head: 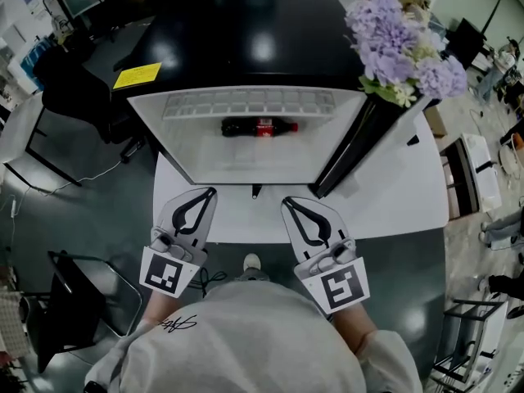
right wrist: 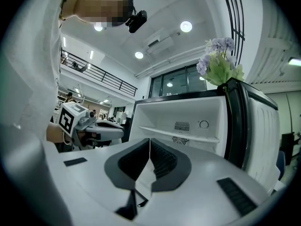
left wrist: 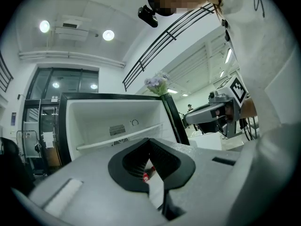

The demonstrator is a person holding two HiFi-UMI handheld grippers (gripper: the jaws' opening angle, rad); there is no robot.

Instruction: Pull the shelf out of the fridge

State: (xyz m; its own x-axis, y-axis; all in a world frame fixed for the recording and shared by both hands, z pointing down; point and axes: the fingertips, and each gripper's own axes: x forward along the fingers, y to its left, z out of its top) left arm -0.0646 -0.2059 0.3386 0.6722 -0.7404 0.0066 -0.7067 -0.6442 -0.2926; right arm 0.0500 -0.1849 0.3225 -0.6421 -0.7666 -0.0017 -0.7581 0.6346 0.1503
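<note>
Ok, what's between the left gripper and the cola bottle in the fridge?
Nothing stands there: the head view shows only bare white interior of the fridge between the left gripper and the cola bottle.

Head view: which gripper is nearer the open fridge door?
The right gripper: its tip lies close to the edge of the open black fridge door, while the left gripper is clearly farther from it.

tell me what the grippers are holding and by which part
Nothing. The left gripper and right gripper both have jaws shut with nothing between them, in front of the open fridge; the shelf sits inside it, untouched.
</note>
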